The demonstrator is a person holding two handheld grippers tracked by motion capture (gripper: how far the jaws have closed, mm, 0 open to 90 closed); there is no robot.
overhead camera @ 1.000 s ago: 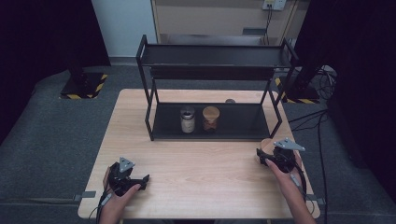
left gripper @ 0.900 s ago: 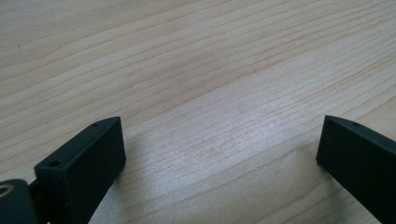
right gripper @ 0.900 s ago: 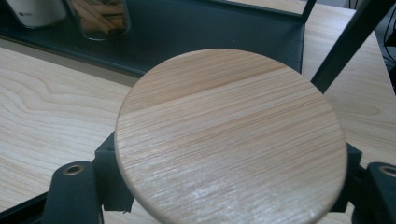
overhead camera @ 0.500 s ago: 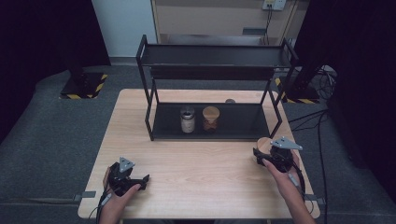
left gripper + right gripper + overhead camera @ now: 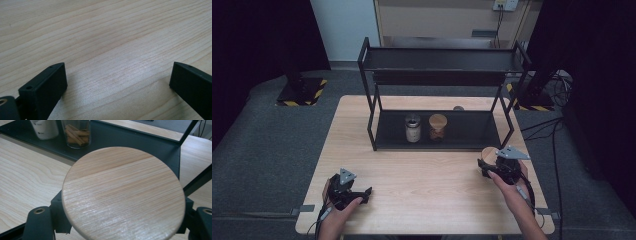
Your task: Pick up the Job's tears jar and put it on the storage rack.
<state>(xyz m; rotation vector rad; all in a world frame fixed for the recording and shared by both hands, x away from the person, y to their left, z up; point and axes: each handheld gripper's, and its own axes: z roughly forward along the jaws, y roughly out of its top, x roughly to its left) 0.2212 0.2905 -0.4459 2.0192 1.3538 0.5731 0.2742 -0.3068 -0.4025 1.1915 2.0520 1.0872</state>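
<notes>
High view puts the right gripper [image 5: 490, 167] at about four o'clock on the pale wooden table [image 5: 422, 200], closed on a round jar with a light wooden lid [image 5: 488, 154], just in front of the right end of the black two-tier metal rack [image 5: 517, 62]. In the right gripper view the wooden disc of the lid [image 5: 123, 192] hides the jar's body, with the jaws pressed against it from both sides below the rim. The jar looks bound for the rack's lower shelf [image 5: 472, 131], where a white jar with a metal cap [image 5: 412, 128] and a glass jar of brown sticks with a wooden lid [image 5: 437, 126] already stand near the middle.

Several things could go wrong from here. The grip sits out of sight beneath the wide lid, so I cannot tell how deep the hold is; if it is shallow on smooth glass, the jar may slip or tilt when carried. The black corner post [image 5: 507, 117] rises at about twelve o'clock from the gripper, and a straight push forward could knock the jar or lid against it. The upper shelf leaves limited headroom, so a high approach risks catching the lid. A wide swing toward ten o'clock could bump the two standing jars.

The left gripper [image 5: 362, 194] rests at seven o'clock with its jaws spread apart and nothing between them, too far off to steady anything.
</notes>
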